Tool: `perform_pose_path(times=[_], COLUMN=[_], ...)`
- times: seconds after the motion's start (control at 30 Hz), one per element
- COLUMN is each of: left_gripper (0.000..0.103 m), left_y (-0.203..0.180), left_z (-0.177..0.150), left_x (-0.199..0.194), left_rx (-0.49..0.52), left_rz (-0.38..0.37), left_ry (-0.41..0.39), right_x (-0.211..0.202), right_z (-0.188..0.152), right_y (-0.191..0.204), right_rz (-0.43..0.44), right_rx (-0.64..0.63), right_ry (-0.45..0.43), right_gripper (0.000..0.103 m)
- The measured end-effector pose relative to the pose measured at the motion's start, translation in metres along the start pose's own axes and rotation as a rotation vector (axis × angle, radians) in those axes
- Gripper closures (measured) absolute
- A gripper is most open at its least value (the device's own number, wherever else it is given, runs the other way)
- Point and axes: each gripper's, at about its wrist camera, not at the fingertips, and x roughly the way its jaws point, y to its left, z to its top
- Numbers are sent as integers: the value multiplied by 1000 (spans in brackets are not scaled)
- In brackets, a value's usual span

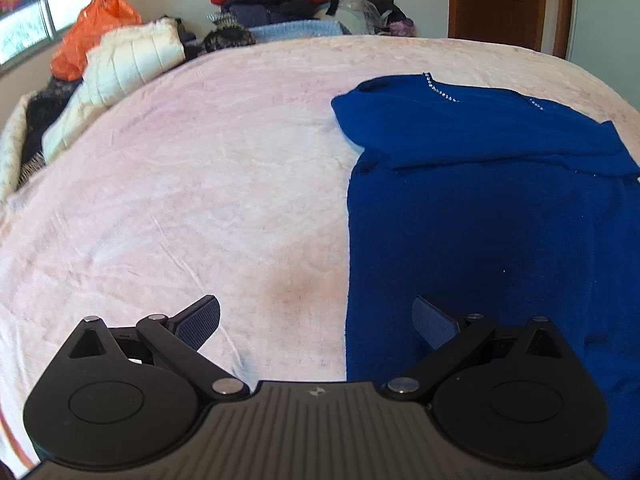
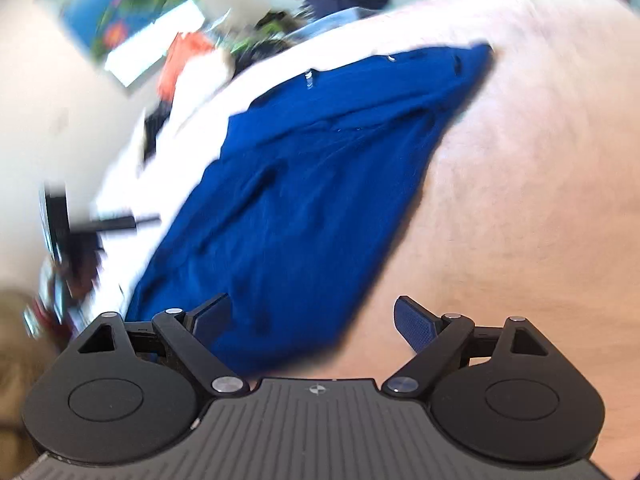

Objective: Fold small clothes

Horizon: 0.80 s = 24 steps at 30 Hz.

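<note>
Garment: the blue sweater [image 1: 480, 208] lay flat on the pink bed cover [image 1: 180, 200], both sleeves already folded across the chest, neckline with small beads at the far end.
Left gripper [image 1: 316, 322]: my fingers [image 1: 200, 322] stood wide apart and held nothing; they hung over the sweater's left edge near the hem, 1 finger above the cover, 1 above the blue cloth.
Right gripper [image 2: 312, 322]: also spread wide and empty, over the hem's right side; this view was blurred, so I could not tell small details.
Step in hand: I judged it as reaching for the 2 hem corners, to bring the bottom up to the neckline.
How to do it well: take both corners at the same level, pinch all layers together, lift low and evenly, and keep the folded sleeves from slipping out.
Around: a white padded jacket [image 1: 132, 64], an orange bag [image 1: 96, 28] and a pile of clothes [image 1: 280, 0] stayed at the far side of the bed.
In the way: nothing lay between my fingers and the hem; only soft wrinkles in the cover.
</note>
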Motion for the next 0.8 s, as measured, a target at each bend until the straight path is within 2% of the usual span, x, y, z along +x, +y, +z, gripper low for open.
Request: perform_pose_path(times=[0.07, 0.13, 0.17, 0.2, 0.27, 0.3, 0.33, 0.4, 0.5, 0.63, 0.73, 0.8], left_gripper=[1, 1, 2, 5, 26, 56, 79, 98, 98, 98, 98, 98], left_y=[11, 15, 13, 9, -2, -6, -10, -15, -26, -41, -49, -55], left_z=[1, -2, -4, -6, -7, -7, -7, -5, 1, 23, 44, 56], left_x=[11, 20, 25, 25, 22, 20, 18, 18, 15, 1, 6, 18], left_rx=[-57, -92, -106, -104, -65, -51, -44, -56, -38, -37, -53, -64], left_rz=[-102, -201, -230, -210, -180, -172, -183, -237, -222, -267, -276, -251], left_ry=[39, 72, 79, 62, 30, 18, 20, 35, 12, -81, -109, -114], right_x=[15, 26, 30, 35, 36, 36, 36, 41, 36, 18, 12, 12], right_z=[1, 6, 7, 4, 4, 4, 3, -2, -8, 7, 30, 45], right_y=[5, 9, 11, 13, 14, 8, 3, -2, -3, -5, -4, -4], right_rz=[12, 54, 57, 50, 35, 29, 23, 22, 7, -20, -99, -194], right_rx=[-7, 16, 18, 14, 28, 47, 67, 106, 118, 85, 18, -38], right_ry=[-33, -52, -54, -65, -88, -93, -96, -117, -164, -229, -267, -295], right_gripper=[20, 27, 31, 40, 55, 69, 86, 93, 94, 96, 97, 98])
